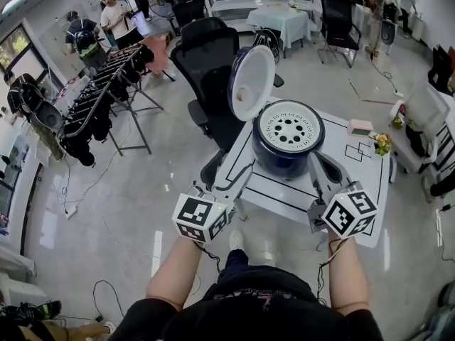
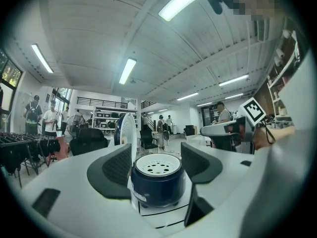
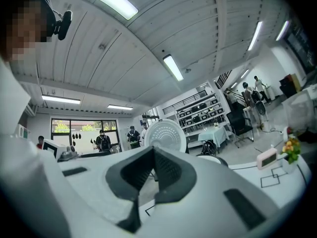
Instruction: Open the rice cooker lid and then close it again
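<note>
Checker: rice cooker (image 1: 288, 144) loc?
Logger: ctr of table (image 1: 359, 190), lid (image 1: 250, 84) up, far-left side.
Checker: views differ?
Logger: left gripper (image 2: 156, 153) view gets whole body; right gripper (image 3: 153, 162) view mostly lid.
Checker: claws?
Logger: left wide apart, touching nothing; right closed tight, empty.

**Rice cooker open, lid raised**

Stood upright as a round dark-blue rice cooker (image 1: 288, 156) on a white table with black lines (image 1: 284, 192). Showed a white perforated inner plate (image 1: 290, 128) across the open top. Carried the white-lined hinged lid (image 1: 250, 84) swung up, nearly vertical, at the far-left rim.
</note>
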The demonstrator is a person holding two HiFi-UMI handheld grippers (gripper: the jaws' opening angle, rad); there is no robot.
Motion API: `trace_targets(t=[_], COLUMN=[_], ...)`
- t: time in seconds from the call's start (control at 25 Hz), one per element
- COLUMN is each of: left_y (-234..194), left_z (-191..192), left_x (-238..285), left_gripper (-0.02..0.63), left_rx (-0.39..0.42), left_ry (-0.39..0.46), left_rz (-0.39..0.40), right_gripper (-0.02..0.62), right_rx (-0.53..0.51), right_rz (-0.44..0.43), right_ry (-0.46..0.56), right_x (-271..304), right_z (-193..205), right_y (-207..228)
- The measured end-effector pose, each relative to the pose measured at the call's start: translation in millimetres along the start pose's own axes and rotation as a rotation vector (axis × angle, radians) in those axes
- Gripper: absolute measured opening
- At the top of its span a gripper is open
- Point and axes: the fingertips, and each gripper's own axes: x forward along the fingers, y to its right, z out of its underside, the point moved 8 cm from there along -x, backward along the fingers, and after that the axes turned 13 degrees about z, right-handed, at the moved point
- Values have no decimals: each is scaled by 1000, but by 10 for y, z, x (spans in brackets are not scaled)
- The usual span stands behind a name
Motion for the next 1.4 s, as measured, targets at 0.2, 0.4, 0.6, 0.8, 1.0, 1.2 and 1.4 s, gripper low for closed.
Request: trace_targets(t=[0.2,0.4,0.6,0.8,1.0,1.2,1.4], left_y=[-10,-21,-22,-22,-33,-23,-141], left_z=[-2,-9,-12,-35,-66,-88,-116], left_x=[5,6,25,42,50,124,128], left_gripper=[302,302,302,302,301,301,301], left_rx=[-3,-1,-4,0,8,17,18], left_ry=[-1,1,7,11,12,17,19], left_rz=[0,-4,-10,-12,-21,-30,-30], right_gripper=[2,2,2,2,2,2,2], right_rx=[4,4,4,5,9,7,2], right_rz=[2,-2,-4,-4,-9,-22,-24], right_ry=[-4,-2,0,3,6,8,7], right_x=[16,29,26,24,30,71,187], right_z=[10,4,1,-9,-19,-26,-55], right_y=[4,6,40,63,86,156,102])
